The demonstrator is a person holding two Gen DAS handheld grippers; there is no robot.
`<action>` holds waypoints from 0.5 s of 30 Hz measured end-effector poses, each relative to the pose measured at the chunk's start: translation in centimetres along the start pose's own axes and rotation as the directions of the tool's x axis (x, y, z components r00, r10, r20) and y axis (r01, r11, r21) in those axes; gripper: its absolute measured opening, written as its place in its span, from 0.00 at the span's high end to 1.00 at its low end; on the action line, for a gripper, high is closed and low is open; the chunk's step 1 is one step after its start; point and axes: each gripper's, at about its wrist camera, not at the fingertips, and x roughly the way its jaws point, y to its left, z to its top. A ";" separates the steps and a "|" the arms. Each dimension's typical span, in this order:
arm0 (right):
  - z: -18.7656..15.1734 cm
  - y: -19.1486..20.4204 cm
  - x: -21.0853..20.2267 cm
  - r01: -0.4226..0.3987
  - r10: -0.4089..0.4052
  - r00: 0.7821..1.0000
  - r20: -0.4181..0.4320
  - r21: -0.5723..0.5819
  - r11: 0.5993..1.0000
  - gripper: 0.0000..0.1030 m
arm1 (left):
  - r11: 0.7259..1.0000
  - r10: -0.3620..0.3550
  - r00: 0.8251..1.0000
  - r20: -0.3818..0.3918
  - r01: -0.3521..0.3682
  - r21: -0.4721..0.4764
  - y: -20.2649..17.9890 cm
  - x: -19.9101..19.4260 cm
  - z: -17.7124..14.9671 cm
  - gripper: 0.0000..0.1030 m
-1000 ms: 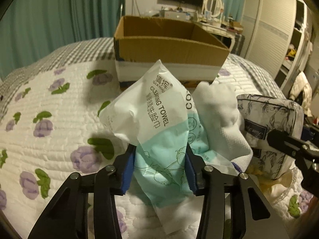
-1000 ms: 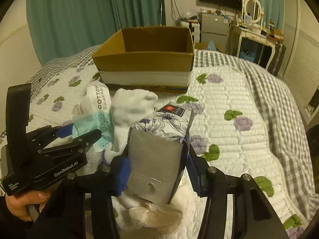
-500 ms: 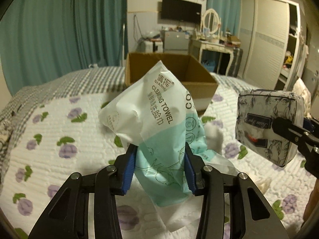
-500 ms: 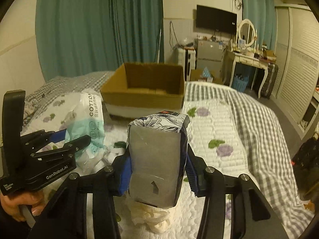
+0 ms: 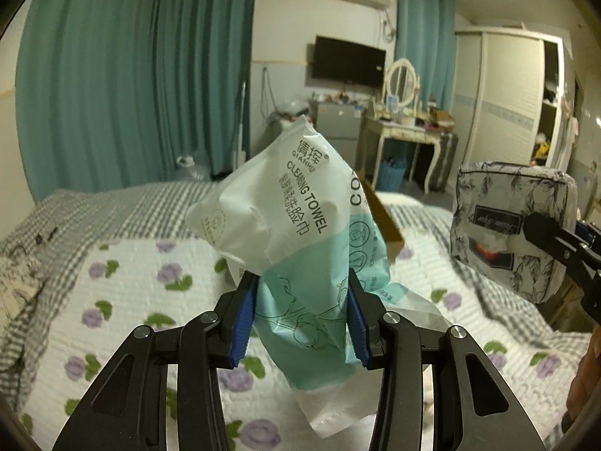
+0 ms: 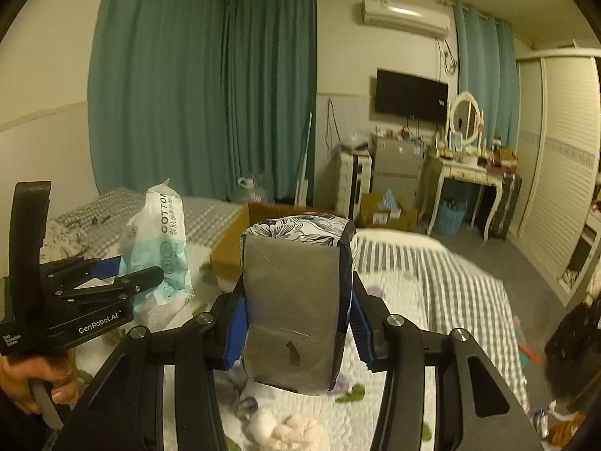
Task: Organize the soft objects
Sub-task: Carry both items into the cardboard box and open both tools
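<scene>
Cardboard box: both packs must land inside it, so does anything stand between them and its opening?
Nothing visible does. The left gripper holds the towel pack and the right gripper the tissue pack above the bed, short of the cardboard box.

Between my left gripper's blue pads, the towel pack reads "QIANHUI", "CLEANSING TOWEL", Chinese characters beside these, and a cut-off "CO" at its right edge. My right view shows "COTTON" on that pack's side, and "GenRobot.AI" on the left gripper's body. A dark label on the floral pouch is illegible to me.
</scene>
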 end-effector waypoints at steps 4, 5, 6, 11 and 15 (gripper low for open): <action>2.5 0.6 -0.5 -0.005 0.007 0.999 0.047 -0.030 1.000 0.55 | 1.000 0.003 0.999 0.039 -0.003 0.006 0.0 -0.3 1.8 0.58; 3.2 0.7 -0.6 -0.009 0.011 0.998 0.059 -0.035 0.999 0.55 | 1.000 0.003 0.999 0.049 -0.003 0.008 0.0 -0.3 2.3 0.58; 4.0 0.8 -0.6 -0.012 0.015 0.997 0.074 -0.040 0.999 0.55 | 1.000 0.003 0.998 0.056 -0.003 0.009 0.0 -0.3 2.6 0.58; 7.1 1.2 -0.2 -0.013 0.021 0.992 0.127 -0.069 0.998 0.55 | 1.000 -0.001 0.996 0.089 -0.001 0.016 0.2 0.8 5.1 0.58; 9.4 1.1 1.4 -0.019 0.033 0.987 0.158 -0.088 0.996 0.55 | 1.000 -0.009 0.995 0.100 0.009 0.006 0.4 2.3 6.7 0.58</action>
